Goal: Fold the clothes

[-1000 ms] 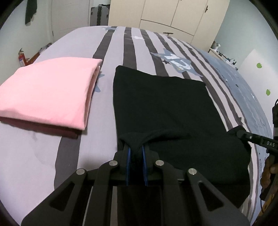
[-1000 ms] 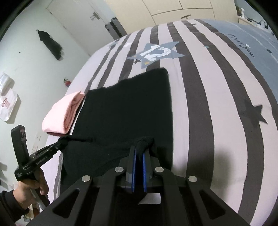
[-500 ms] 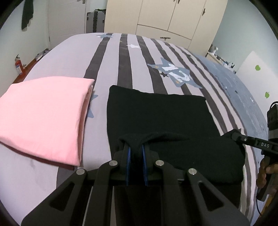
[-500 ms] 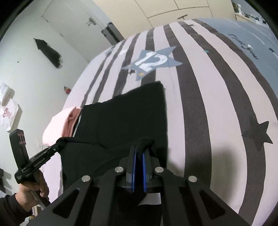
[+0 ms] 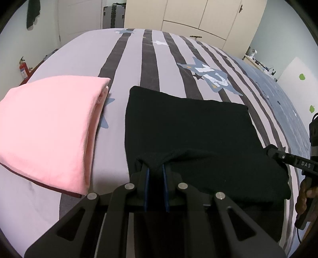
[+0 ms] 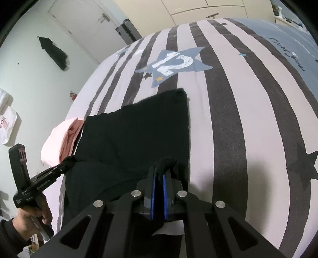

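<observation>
A black garment [image 5: 188, 127] [image 6: 135, 133] lies on the striped bed, its near edge lifted and doubled over the flat far part. My left gripper [image 5: 155, 168] is shut on the near left corner of that edge; black cloth bunches over its blue pads. My right gripper [image 6: 158, 174] is shut on the near right corner in the same way. Each gripper shows in the other's view: the right gripper [image 5: 272, 151] at the far right, the left gripper [image 6: 68, 160] at the lower left, held by a hand [image 6: 29, 218].
A folded pink garment [image 5: 49, 127] [image 6: 59, 139] lies on the bed left of the black one, a narrow gap between them. The striped bedspread [image 6: 228, 103] stretches far and right. Cream wardrobes [image 5: 198, 17], a door and a suitcase stand beyond the bed.
Both grippers have carried the lifted near edge farther over the black garment, so less of the flat part shows. The pink garment sits closer in the left wrist view.
</observation>
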A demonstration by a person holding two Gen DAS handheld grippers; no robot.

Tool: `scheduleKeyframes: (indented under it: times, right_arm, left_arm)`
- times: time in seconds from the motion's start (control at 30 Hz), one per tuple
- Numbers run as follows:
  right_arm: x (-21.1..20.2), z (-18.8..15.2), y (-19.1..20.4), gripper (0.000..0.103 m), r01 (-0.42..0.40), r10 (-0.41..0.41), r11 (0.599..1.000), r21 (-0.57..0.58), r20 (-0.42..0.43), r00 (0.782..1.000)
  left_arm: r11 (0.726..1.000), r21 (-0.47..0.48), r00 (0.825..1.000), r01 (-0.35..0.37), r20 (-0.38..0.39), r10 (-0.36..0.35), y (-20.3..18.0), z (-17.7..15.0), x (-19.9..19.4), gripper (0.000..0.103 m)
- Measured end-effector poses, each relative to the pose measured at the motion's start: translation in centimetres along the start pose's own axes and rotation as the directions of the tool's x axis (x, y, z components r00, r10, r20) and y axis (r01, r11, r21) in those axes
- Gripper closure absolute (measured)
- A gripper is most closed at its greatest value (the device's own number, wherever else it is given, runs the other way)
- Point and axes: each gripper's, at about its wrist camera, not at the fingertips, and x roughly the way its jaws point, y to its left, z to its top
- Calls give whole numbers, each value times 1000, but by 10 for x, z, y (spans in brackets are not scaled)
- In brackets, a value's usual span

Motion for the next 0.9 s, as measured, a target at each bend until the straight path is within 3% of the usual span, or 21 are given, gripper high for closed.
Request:
scheduleKeyframes:
  times: [0.1,0.23,0.4,0.53,0.6,0.67,0.77,0.9]
  right_arm:
    - [6,-1,-6,96,1,0,1000,26,-33,999]
    - [-16,2,-11,83,-26,25,999,46,18,1000]
    - [-69,-5,-10,79,-5,9,1000,-29,129,992]
    - [-78,-38,10,78,12,0,992,-123,103,995]
    - [-76,-57,22,78,8,5,987,-163,79,997]
    - [-67,-75,35,78,-13,24,983,-186,54,998]
    - [-48,-94,50,78,-43,45,979,-198,5,999]
    - [-27,-91,55,78,-36,36,979,-199,-4,999]
  left_arm:
    - [1000,-23,1000,17,-11,-18,3,2,-1,91]
    - [993,-91,997,79,17,-78,11,4,-21,87]
    - [991,-85,985,103,149,-89,13,-8,-66,52]
    - [994,1,982,110,157,-108,-1,-30,-81,58]
    - [993,64,987,98,122,-106,-16,-41,-76,83]
    - [990,96,990,103,91,-111,-28,-50,-69,89]
    - [991,83,992,109,61,-114,-37,-55,-54,89]
    - [993,64,994,97,36,-99,-37,-47,-30,89]
